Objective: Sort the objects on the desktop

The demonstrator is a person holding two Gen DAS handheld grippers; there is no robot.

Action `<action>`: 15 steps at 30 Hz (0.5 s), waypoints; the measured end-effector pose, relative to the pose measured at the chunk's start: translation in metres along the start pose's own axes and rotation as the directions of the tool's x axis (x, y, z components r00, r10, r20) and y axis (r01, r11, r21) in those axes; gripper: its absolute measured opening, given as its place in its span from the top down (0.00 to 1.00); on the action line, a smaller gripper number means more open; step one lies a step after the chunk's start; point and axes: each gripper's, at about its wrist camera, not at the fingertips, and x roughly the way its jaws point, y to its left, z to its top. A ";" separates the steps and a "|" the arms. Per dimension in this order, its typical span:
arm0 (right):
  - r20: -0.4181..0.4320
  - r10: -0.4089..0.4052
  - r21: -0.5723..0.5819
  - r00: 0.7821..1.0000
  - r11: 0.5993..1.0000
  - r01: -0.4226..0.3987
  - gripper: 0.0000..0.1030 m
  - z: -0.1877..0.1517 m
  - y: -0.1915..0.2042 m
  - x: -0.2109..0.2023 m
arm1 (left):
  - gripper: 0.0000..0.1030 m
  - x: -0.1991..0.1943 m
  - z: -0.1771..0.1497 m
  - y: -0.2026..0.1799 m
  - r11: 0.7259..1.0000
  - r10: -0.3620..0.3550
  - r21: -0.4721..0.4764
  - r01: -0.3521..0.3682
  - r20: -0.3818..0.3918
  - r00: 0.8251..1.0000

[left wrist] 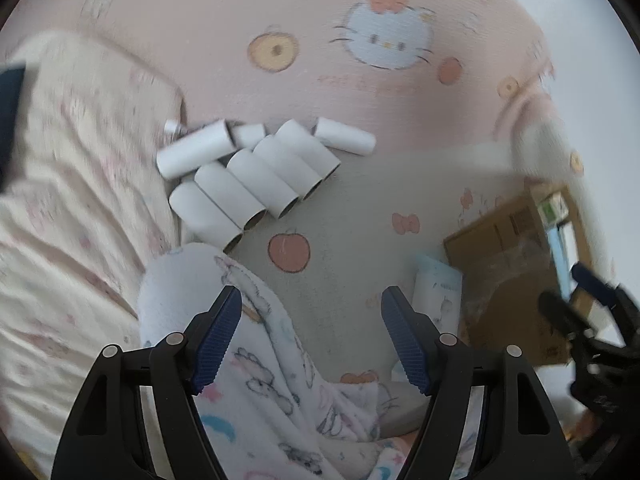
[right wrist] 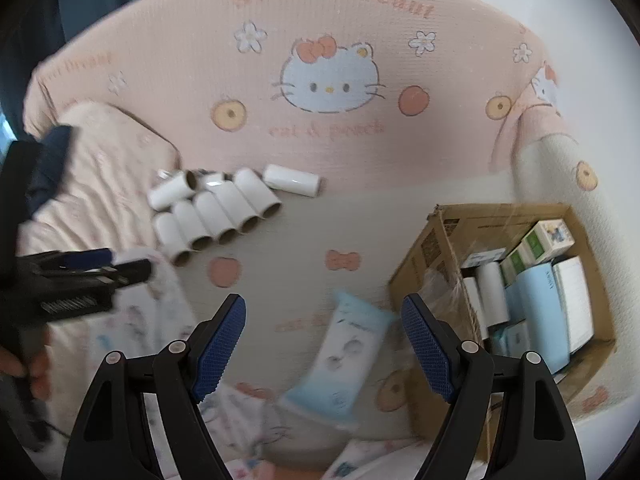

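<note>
The left claw (left wrist: pixel 311 334) points steeply down over a bed (left wrist: pixel 352 184) covered in a pale sheet printed with apples and bows, its blue-padded jaws standing wide apart with nothing between them. Below it lies a rumpled white blanket (left wrist: pixel 256 360) with pastel cloud prints. Toward the pink cartoon-cat headboard (left wrist: pixel 280 20) sits a cluster of white cardboard tubes (left wrist: pixel 248 172), most lined up side by side and touching (one more lies crosswise just behind them). A floral pillow (left wrist: pixel 72 184) fills the bed's left edge. At the right edge stands a brown cardboard box (left wrist: pixel 508 240), with a light-blue packet (left wrist: pixel 438 292) just beside it and the right claw (left wrist: pixel 588 312), blurred.
</note>
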 end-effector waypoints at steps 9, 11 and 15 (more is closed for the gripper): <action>-0.051 0.055 -0.006 0.997 0.998 -0.056 0.23 0.019 0.017 0.045 | 0.27 0.025 0.022 0.061 0.997 0.012 -0.079 -0.005 0.092 0.996; -0.018 0.039 -0.077 0.999 0.996 -0.040 0.23 0.025 0.032 0.048 | 0.27 0.031 0.025 0.077 0.993 -0.022 -0.111 0.035 0.111 0.994; 0.079 0.050 -0.238 0.996 0.971 -0.030 0.23 0.038 0.068 0.057 | 0.31 0.039 0.031 0.099 0.986 -0.053 -0.145 0.076 0.155 0.986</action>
